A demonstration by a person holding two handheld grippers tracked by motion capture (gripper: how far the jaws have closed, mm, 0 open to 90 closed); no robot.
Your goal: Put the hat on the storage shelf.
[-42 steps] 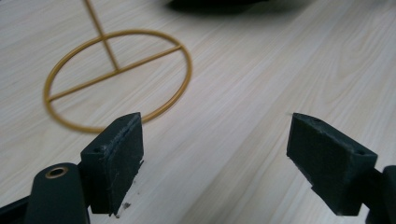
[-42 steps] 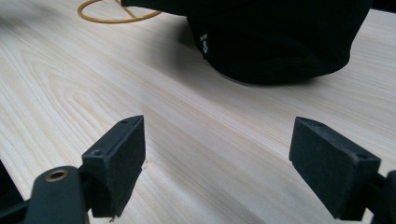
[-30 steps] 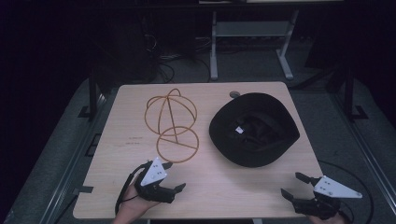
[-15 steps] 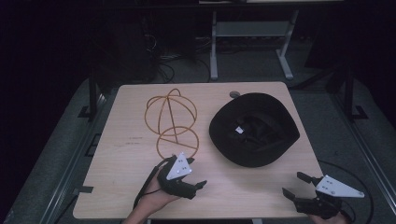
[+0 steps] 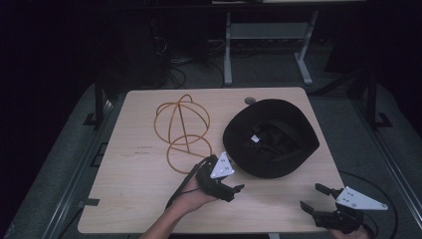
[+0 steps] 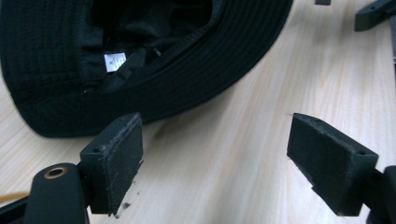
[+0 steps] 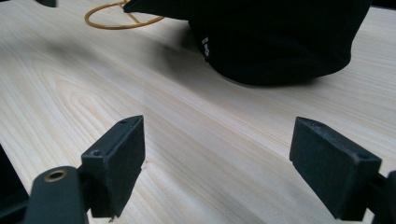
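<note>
A black bucket hat (image 5: 271, 137) lies upside down on the right half of the wooden table (image 5: 134, 199), its white label showing inside. Left of it lies an orange wire hat frame (image 5: 181, 129). My left gripper (image 5: 235, 191) is open, just in front of the hat's near-left brim and pointing right. In the left gripper view the hat (image 6: 140, 46) lies just beyond the open left gripper (image 6: 215, 158), which holds nothing. My right gripper (image 5: 311, 197) stands open at the table's near right corner. In the right gripper view it (image 7: 217, 163) faces the hat (image 7: 280, 37) and the frame (image 7: 121, 18).
A round grommet (image 5: 250, 100) sits at the table's far edge. Bare wood stretches across the near left part of the table. A white desk frame (image 5: 268, 35) stands on the floor behind. A cable (image 5: 179, 191) trails from the left gripper.
My left gripper has moved right along the near side of the table, from below the wire frame to the hat's near brim. The right gripper has barely shifted.
</note>
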